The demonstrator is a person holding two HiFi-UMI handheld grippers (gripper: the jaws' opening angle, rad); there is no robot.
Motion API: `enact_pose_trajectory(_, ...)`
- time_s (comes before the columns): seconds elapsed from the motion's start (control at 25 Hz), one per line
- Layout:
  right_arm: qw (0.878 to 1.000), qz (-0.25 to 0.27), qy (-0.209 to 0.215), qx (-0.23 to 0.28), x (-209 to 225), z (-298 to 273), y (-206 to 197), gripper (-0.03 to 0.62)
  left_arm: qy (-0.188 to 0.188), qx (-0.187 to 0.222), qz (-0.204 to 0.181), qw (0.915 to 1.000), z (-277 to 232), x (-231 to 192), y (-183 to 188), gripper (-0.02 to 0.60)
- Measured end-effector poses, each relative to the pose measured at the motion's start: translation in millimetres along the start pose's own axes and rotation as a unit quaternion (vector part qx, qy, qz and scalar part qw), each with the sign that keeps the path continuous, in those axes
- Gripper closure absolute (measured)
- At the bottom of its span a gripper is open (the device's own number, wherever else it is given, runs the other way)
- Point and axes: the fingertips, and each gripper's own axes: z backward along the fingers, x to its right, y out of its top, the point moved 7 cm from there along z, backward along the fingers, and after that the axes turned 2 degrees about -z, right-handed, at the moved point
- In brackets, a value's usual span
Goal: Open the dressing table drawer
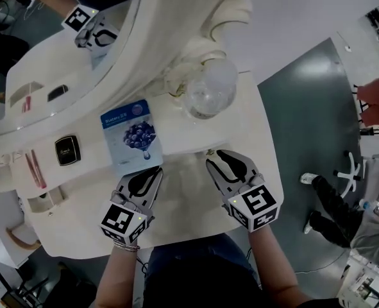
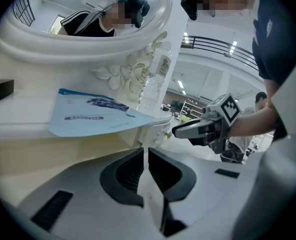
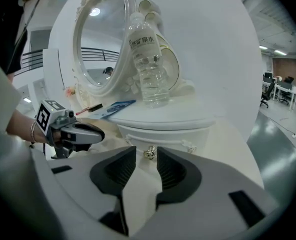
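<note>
Cream-painted wood makes up the drawer (image 3: 163, 134), which sits in the raised shelf (image 3: 188, 116) at the back of the counter (image 1: 195, 197), right under the water bottle (image 3: 149, 64). Its front faces the person and runs side to side along the shelf's front edge, so the pull should come straight back toward the counter's near edge.

The small metal knob (image 3: 149, 153) is the part that matters. It sits in the middle of the drawer front, dead ahead of the right gripper (image 3: 146, 150) and framed in the gap between its fingers (image 3: 173, 169) — these stand apart and hold nothing.

The left gripper (image 2: 144, 151) hovers near the blue packet (image 1: 130, 136), off to the left of the knob, its fingers closed together on nothing. The right hand is clearly the nearer one — a short reach forward should set the knob between its fingers.
</note>
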Motion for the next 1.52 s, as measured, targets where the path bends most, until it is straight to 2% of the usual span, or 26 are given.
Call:
enact_pose_trajectory(0.44,1.000,0.016,-0.012,-0.003,2,-15,2,0.457,-0.006,-0.002,0.000,1.0000,-10,-4,1,0.561)
enact_pose_trajectory(0.68,0.998,0.019,-0.045,-0.029,3,-17,-2,0.448,-0.008,0.001,0.001,1.0000,-11,-4,2,0.560)
enact_pose_trajectory(0.8,0.998,0.010,-0.043,-0.035,2,-22,-2,0.450,-0.009,0.001,0.001,1.0000,-10,-4,2,0.561)
enact_pose_trajectory(0.96,0.998,0.017,-0.045,-0.039,-1,-23,-2,0.482,-0.009,0.002,0.002,1.0000,-6,-3,1,0.561)
enact_pose_trajectory(1.52,0.998,0.023,-0.049,-0.042,-8,-16,-9,0.485,-0.011,0.010,0.002,0.9999,3,4,-1,0.561)
